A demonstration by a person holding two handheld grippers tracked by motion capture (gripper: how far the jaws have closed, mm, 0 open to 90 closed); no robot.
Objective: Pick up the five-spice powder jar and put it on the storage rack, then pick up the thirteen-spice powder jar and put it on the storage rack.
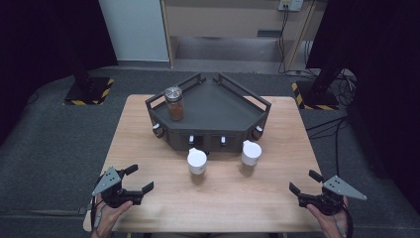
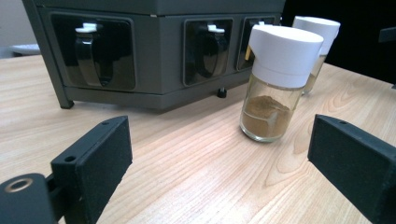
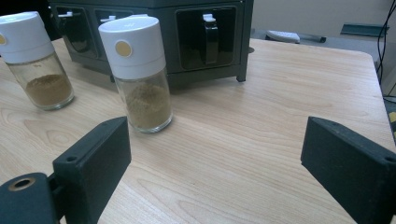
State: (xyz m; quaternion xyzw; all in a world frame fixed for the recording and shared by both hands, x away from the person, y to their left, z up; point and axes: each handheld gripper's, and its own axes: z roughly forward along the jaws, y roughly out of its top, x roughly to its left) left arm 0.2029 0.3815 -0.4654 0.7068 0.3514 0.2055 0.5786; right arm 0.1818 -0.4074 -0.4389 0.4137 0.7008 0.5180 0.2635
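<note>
Wooden surface (image 1: 148,144) under dark surroundings, grey floor around. Far left: left gripper (image 1: 134,179) low near the front edge, jaws wide, nothing between them. In the left gripper view its jaws frame the left spice jar (image 2: 278,84), white cap, brown powder, standing upright just in front of the rack (image 1: 213,116); same jar in the high view (image 1: 197,162). Likely step: reach in and take this jar. To do it well, come in level, centre the glass body between the jaws, close below the cap so it doesn't tip. Rack front sits close behind the jar, so stop short of it. Metal-lidded jar (image 1: 174,103) already stands on the rack's left side. Right spice jar (image 1: 251,152) is near, apart from the first; keep clear of it. Far right: right gripper (image 1: 303,181), jaws wide, empty, well apart from both jars.
</note>
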